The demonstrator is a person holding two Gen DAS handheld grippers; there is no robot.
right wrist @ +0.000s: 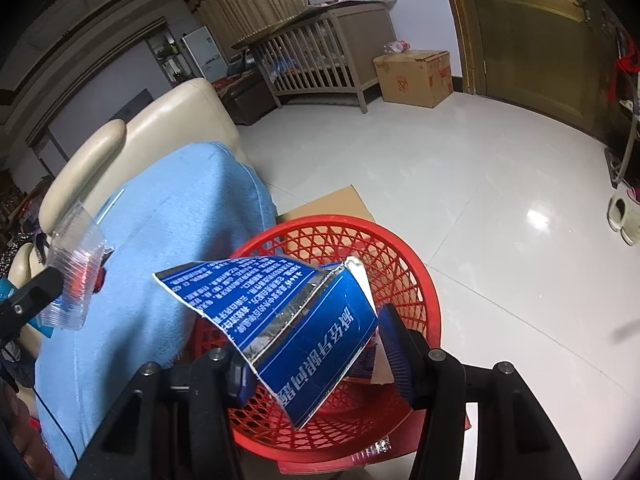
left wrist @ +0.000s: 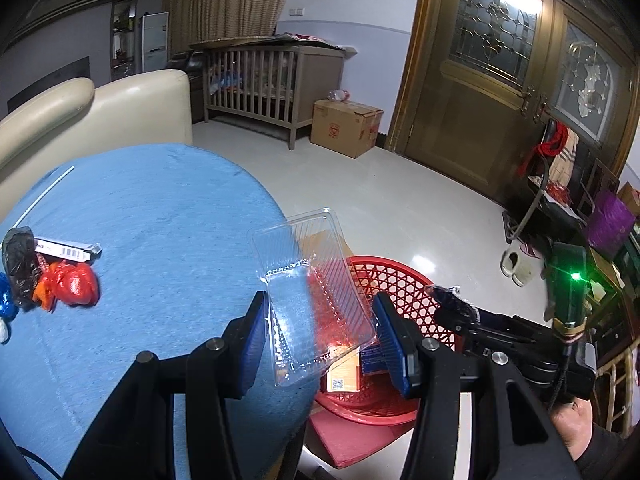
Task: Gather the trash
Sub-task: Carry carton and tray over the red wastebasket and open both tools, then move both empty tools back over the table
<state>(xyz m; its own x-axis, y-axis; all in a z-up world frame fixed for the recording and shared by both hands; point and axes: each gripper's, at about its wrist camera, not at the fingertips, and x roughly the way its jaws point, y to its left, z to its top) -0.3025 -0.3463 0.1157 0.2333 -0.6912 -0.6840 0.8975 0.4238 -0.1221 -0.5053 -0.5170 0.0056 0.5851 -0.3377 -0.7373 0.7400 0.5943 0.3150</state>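
Observation:
My left gripper (left wrist: pixel 324 340) is shut on a clear plastic clamshell tray (left wrist: pixel 304 280), held at the edge of the blue-covered table (left wrist: pixel 160 220) beside a red mesh basket (left wrist: pixel 400 280). My right gripper (right wrist: pixel 316 364) is shut on a flattened blue carton (right wrist: pixel 320 340) with white print, directly above the red basket (right wrist: pixel 400 264). The basket stands on the floor and holds an orange card (left wrist: pixel 344 368). Left on the table lie a red plastic bag (left wrist: pixel 74 284), a black bag (left wrist: pixel 20 264), a white barcoded box (left wrist: pixel 66 252) and a white straw (left wrist: pixel 44 196).
A cream sofa (left wrist: pixel 120 108) stands behind the table. A flat cardboard sheet (right wrist: pixel 332 204) lies under the basket. Farther off are a wooden crib (left wrist: pixel 260 80), a cardboard box (left wrist: pixel 344 128), a brown door (left wrist: pixel 480 100) and slippers (left wrist: pixel 514 268) on the pale tile floor.

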